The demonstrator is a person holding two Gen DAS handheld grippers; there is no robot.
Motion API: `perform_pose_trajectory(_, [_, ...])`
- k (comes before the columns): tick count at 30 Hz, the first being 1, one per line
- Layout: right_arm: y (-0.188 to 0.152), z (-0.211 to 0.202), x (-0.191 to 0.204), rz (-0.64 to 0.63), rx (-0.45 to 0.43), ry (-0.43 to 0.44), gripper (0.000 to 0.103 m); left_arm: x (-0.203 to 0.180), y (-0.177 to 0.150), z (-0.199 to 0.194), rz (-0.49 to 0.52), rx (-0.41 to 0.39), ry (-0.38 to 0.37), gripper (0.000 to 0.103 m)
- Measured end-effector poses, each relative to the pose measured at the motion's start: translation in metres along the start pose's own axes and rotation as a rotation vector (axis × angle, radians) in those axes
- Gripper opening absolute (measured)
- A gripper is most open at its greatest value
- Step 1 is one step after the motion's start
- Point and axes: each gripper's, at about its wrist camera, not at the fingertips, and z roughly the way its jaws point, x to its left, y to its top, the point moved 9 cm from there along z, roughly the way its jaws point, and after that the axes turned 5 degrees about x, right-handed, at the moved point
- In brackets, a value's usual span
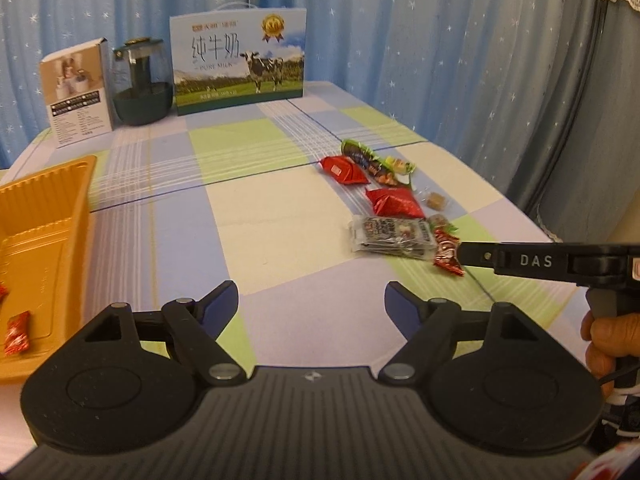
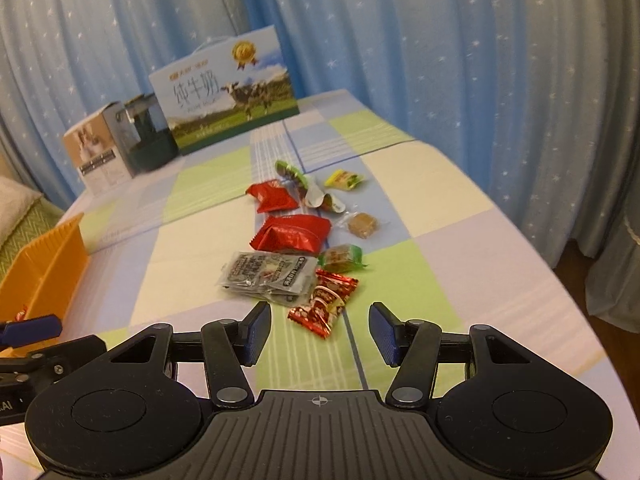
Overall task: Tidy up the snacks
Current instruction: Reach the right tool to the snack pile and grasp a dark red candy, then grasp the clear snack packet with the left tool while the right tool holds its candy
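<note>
Jaws wide on both: our right gripper [image 2: 320,330] lines up on the red candies [image 2: 325,303] near the table's [image 1: 280,220] right edge, left gripper [image 1: 312,304] idle beside the orange tray [image 1: 48,200].

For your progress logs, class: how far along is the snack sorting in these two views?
Barely begun. Done: one red candy lies in the orange tray. In hand: nothing; the left hand-held gripper and right hand-held gripper are open, the right near the small red candies. Left: the snack pile, including the grey packets.
</note>
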Motion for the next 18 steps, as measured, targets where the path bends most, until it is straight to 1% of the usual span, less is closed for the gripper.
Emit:
perform_pose_trajectory(1, [0.001, 0.006, 0.001, -0.009, 0.005, -0.001, 0.054, 0.001, 0.0, 0.005, 0.003, 0.004, -0.002, 0.078])
perform_pose_trajectory(3, [0.003, 0.017, 0.001, -0.023, 0.016, -0.006, 0.049, 0.002, 0.0, 0.015, 0.01, 0.008, -0.006, 0.078])
perform_pose_trajectory(5, [0.005, 0.027, 0.002, -0.028, 0.026, -0.009, 0.047, 0.002, -0.001, 0.022, 0.019, 0.009, -0.009, 0.078])
perform_pose_trajectory(7, [0.006, 0.035, 0.002, -0.041, 0.043, -0.031, 0.046, 0.002, -0.001, 0.027, 0.029, 0.009, -0.013, 0.079])
perform_pose_trajectory(10, [0.004, 0.043, 0.002, -0.064, 0.065, -0.057, 0.04, 0.003, -0.002, 0.032, 0.037, 0.01, -0.028, 0.079])
perform_pose_trajectory(12, [0.002, 0.045, 0.003, -0.09, 0.065, -0.084, 0.03, 0.005, -0.005, 0.035, 0.03, 0.012, -0.034, 0.079])
perform_pose_trajectory(13, [0.002, 0.044, 0.003, -0.102, 0.061, -0.096, 0.028, 0.007, -0.006, 0.036, 0.021, 0.014, -0.037, 0.079])
perform_pose_trajectory(15, [0.001, 0.046, 0.006, -0.119, 0.06, -0.095, 0.023, 0.012, -0.009, 0.038, 0.006, 0.02, -0.038, 0.079])
perform_pose_trajectory(18, [-0.002, 0.046, 0.017, -0.17, 0.064, -0.067, 0.021, 0.019, -0.011, 0.038, -0.007, 0.023, -0.035, 0.079])
